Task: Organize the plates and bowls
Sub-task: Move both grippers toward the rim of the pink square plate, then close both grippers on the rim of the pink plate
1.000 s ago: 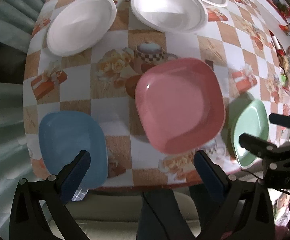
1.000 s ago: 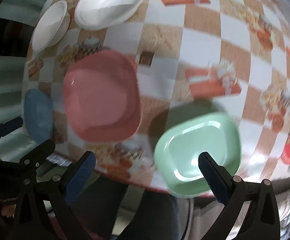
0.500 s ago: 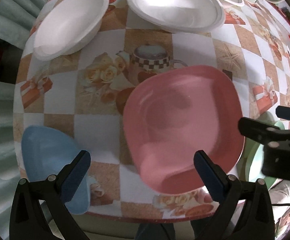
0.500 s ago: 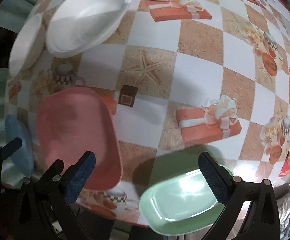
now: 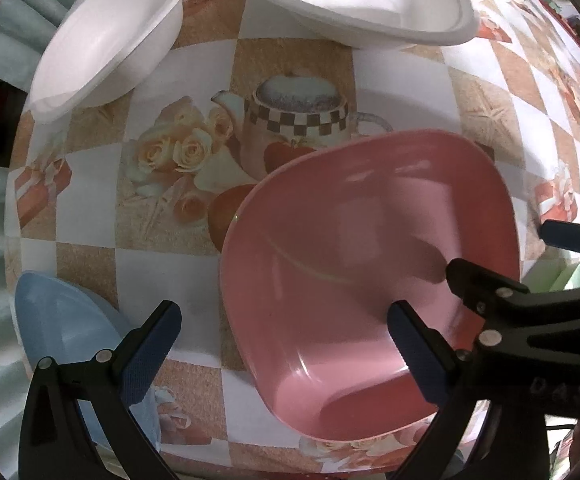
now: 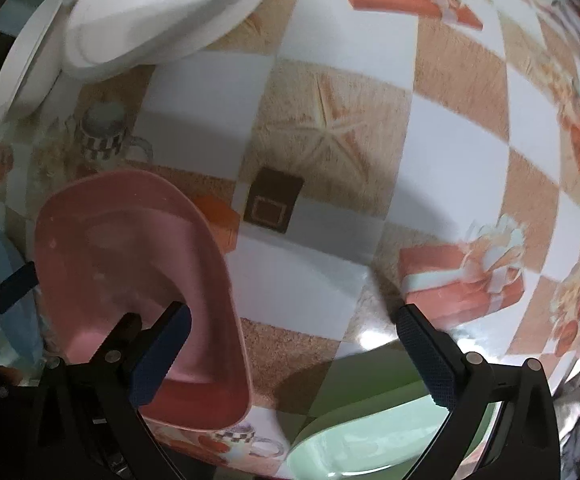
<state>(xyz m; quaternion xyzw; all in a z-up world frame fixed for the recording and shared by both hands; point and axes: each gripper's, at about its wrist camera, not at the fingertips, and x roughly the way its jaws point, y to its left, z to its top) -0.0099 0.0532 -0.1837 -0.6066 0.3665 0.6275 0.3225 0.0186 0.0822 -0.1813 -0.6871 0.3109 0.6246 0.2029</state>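
Note:
A pink square plate (image 5: 370, 264) lies on the patterned tablecloth; it also shows in the right wrist view (image 6: 129, 280). A blue plate (image 5: 61, 328) lies at the near left edge. A green plate (image 6: 382, 436) lies at the near right edge. My left gripper (image 5: 285, 348) is open, low over the table, its right finger over the pink plate's near rim. My right gripper (image 6: 294, 352) is open, between the pink and green plates; it shows at the right in the left wrist view (image 5: 530, 272).
White foam bowls stand at the far side: one at the left (image 5: 109, 36), a wider one in the middle (image 5: 362, 0), also seen from the right wrist (image 6: 161, 24). The table's near edge runs just under both grippers.
Both grippers have moved down and forward toward the table. The pink plate now looms larger, and the left gripper's right finger has come over its near rim. Both stay open.

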